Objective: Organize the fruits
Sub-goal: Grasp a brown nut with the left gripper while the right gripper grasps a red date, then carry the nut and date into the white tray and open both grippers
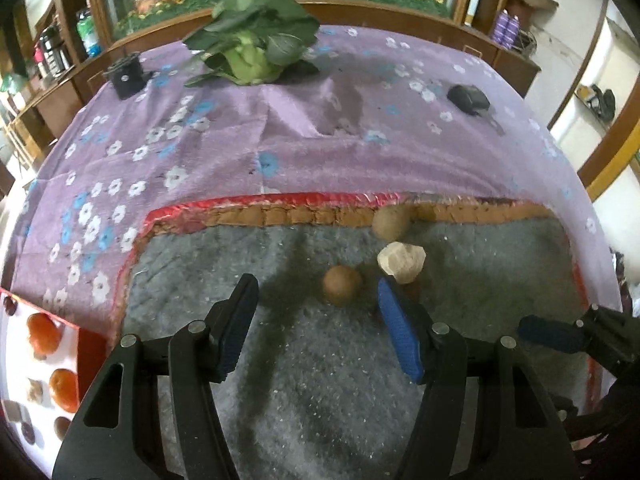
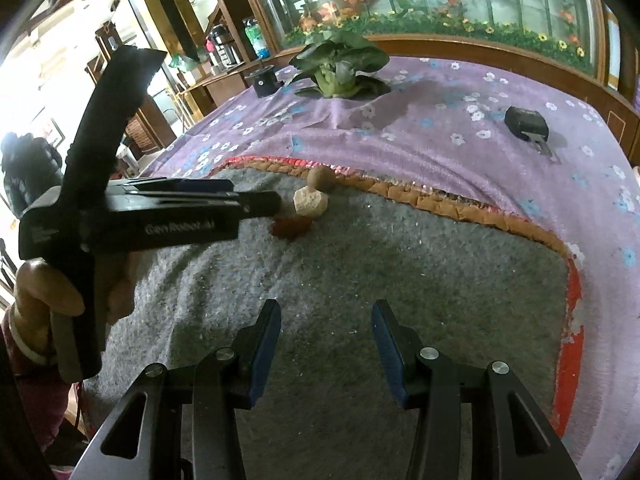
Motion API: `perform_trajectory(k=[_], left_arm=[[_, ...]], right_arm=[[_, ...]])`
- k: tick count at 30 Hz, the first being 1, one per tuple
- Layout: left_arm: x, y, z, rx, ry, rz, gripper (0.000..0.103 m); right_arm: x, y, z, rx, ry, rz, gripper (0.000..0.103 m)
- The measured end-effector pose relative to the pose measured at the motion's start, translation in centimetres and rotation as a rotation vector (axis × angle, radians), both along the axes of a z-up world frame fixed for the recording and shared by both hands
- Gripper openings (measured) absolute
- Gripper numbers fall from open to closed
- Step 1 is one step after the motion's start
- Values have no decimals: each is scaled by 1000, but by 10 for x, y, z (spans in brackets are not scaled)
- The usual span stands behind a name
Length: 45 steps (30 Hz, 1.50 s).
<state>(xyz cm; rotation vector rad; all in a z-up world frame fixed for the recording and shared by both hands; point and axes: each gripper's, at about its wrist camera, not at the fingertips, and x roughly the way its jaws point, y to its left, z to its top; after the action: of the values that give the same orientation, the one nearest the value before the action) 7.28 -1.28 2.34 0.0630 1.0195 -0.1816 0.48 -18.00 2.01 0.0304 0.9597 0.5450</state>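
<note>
I am holding the left hand-held gripper half-open and empty; the round brown fruit is sitting at its twelve o'clock, just ahead.

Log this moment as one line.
left tool: open, empty, over grey mat | nearest: round brown fruit | right tool: open, empty | fruits on mat: untouched

On the mat lie three fruits (close together), a leafy vegetable behind.
</note>
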Motion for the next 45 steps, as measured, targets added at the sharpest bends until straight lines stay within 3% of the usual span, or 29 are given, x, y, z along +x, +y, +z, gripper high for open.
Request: perform_trajectory(k=[2, 4, 8, 14, 21, 25, 26, 38, 45], left_arm=[[3, 2, -2, 1, 2, 7, 49], [6, 7, -7, -4, 19, 26, 29], [5, 15, -6, -20, 9, 24, 20], [-9, 33, 7, -44, -17, 63, 20], [-26, 51, 18, -33, -42, 92, 20], [-35, 55, 24, -23, -56, 90, 20], [-37, 55, 25, -24, -59, 90, 20], [-61, 70, 32, -34, -68, 123, 20], [-85, 95, 40, -31, -78, 165, 20]], right_arm=[[0, 1, -1, -5, 3, 1, 46], [0, 2, -1, -9, 1, 4, 46], [0, 9, 4, -15, -6, 21, 46], [13, 46, 11, -67, -40, 70, 46], [44, 77, -2, -109, -41, 68, 46], [53, 81, -8, -143, -53, 56, 32], [52, 81, -8, -150, -59, 55, 28], [21, 67, 13, -86, -82, 60, 28], [-8, 90, 30, -83, -114, 128, 28]])
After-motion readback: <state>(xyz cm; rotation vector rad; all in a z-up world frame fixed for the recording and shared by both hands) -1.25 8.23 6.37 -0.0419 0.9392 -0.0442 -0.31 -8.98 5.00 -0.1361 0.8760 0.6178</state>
